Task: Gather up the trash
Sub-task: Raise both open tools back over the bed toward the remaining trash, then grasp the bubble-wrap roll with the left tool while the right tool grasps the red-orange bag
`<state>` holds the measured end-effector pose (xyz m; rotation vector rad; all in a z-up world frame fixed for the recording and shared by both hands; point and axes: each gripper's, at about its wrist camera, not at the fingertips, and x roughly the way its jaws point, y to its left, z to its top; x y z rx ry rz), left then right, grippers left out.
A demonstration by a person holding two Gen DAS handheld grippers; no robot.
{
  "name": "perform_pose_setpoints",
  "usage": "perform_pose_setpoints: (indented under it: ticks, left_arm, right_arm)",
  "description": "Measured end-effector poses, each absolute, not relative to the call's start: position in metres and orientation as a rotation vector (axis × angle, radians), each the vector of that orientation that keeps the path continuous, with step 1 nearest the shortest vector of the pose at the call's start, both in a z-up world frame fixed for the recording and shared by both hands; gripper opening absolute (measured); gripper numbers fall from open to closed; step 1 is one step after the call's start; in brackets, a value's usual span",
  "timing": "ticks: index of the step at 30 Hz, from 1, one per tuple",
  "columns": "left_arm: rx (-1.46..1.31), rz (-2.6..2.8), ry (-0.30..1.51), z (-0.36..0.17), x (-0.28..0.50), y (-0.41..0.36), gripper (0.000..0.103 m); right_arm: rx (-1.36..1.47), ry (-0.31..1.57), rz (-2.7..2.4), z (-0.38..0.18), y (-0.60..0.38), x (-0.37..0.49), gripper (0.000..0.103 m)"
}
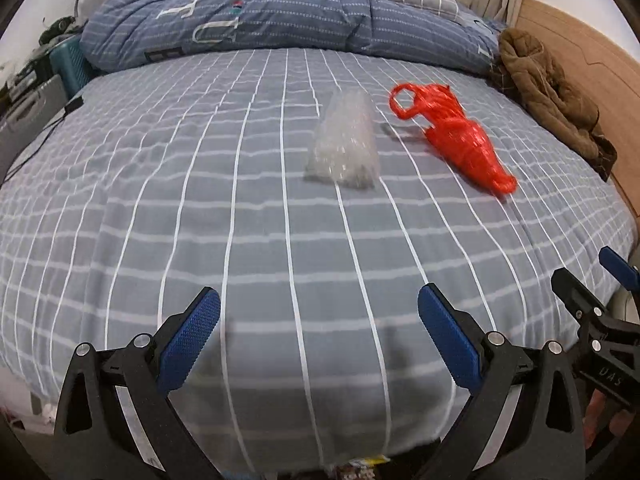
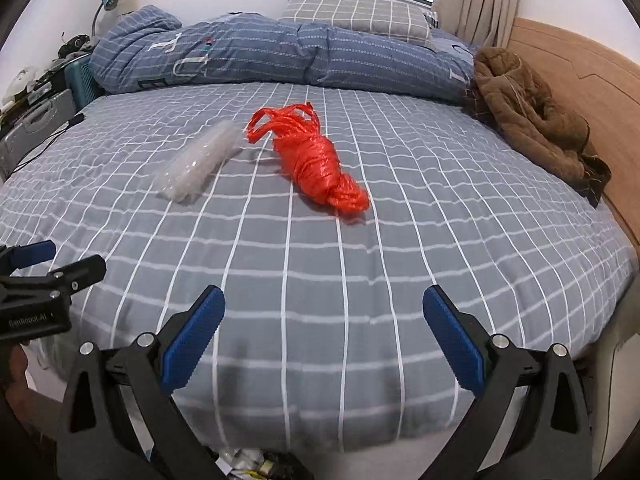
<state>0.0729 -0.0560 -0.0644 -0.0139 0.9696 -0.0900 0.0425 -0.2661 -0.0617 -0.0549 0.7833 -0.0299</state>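
Observation:
A crumpled red plastic bag (image 1: 460,136) (image 2: 314,160) lies on the grey checked bed sheet (image 1: 240,220) (image 2: 440,220). A clear bubble-wrap piece (image 1: 346,142) (image 2: 200,160) lies just left of it. My left gripper (image 1: 320,308) hovers open over the bed's near edge, well short of both items, with nothing between its blue pads. My right gripper (image 2: 324,304) is likewise open and empty above the near edge. Each gripper shows at the side of the other's view: the right gripper (image 1: 600,300) and the left gripper (image 2: 44,272).
A folded blue quilt (image 1: 260,20) (image 2: 260,52) and a checked pillow (image 2: 360,12) lie at the far side. A brown jacket (image 1: 552,96) (image 2: 528,108) rests by the wooden headboard (image 2: 580,80) on the right. Cluttered bedside items (image 2: 36,92) stand left. Trash (image 2: 256,462) shows below the bed edge.

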Motion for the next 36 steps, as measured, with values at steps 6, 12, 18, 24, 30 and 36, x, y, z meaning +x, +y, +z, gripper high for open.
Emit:
perform_pose_setpoints:
  ticks: [6,12,18,24,30,36]
  left_arm:
    - [-0.011,-0.103,0.964,-0.067,0.117,-0.058,0.097]
    - [-0.014,-0.132,0.969,-0.072,0.160,-0.065,0.097]
    - [-0.026,-0.127,0.976,-0.079,0.199,-0.068,0.097]
    - [-0.026,-0.144,0.981,-0.084,0.227,-0.076,0.097]
    - [-0.006,-0.147,1.001,-0.098,0.244,-0.090,0.097]
    - [0.001,-0.139,1.056,-0.116,0.252,-0.095,0.075]
  right_arm:
    - [-0.049,0.789,-0.021,-0.066,-0.272,0.087,0.095]
    - [-0.036,0.787,-0.013,-0.068,-0.275,0.130,0.094]
    - [-0.018,0.810,0.003,-0.079,-0.281,0.167,0.089]
    - [-0.015,0.814,0.005,-0.084,-0.283,0.193,0.083]
    - [-0.004,0.834,-0.002,-0.092,-0.287,0.209,0.073]
    - [0.027,0.867,0.031,-0.103,-0.290,0.215,0.055]
